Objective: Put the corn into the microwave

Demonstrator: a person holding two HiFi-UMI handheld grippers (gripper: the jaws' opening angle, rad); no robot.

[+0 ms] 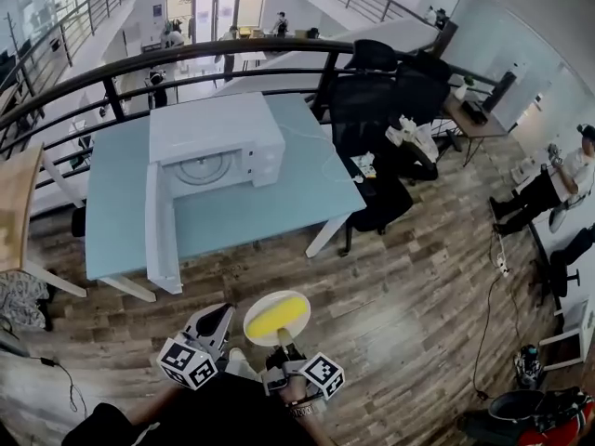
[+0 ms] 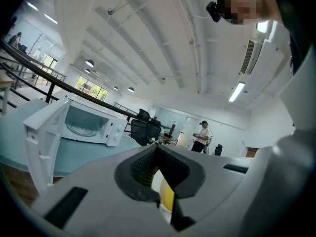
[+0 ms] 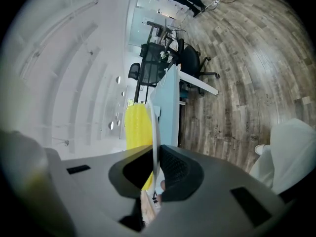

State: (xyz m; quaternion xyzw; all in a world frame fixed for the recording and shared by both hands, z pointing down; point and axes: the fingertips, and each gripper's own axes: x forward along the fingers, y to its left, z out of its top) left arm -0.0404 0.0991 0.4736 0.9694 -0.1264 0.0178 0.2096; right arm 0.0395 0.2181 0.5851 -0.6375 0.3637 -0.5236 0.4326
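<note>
A yellow corn cob [image 1: 273, 322] lies on a white plate [image 1: 290, 302] that hangs over the wooden floor, short of the table. My right gripper [image 1: 282, 349] is shut on the plate's near rim. In the right gripper view the plate [image 3: 154, 132] runs edge-on between the pads, with the corn [image 3: 136, 125] on its left. My left gripper [image 1: 221, 319] is just left of the plate; whether it touches the plate is unclear. The white microwave [image 1: 218, 142] stands on the light blue table [image 1: 279, 203] with its door [image 1: 163, 226] swung open. The left gripper view also shows the microwave [image 2: 91, 125].
Black office chairs [image 1: 390, 100] stand right of the table, behind a dark railing [image 1: 186, 68]. A wooden chair [image 1: 19, 212] is at the left. A person [image 1: 558, 179] stands far right, with a cable [image 1: 488, 314] on the floor.
</note>
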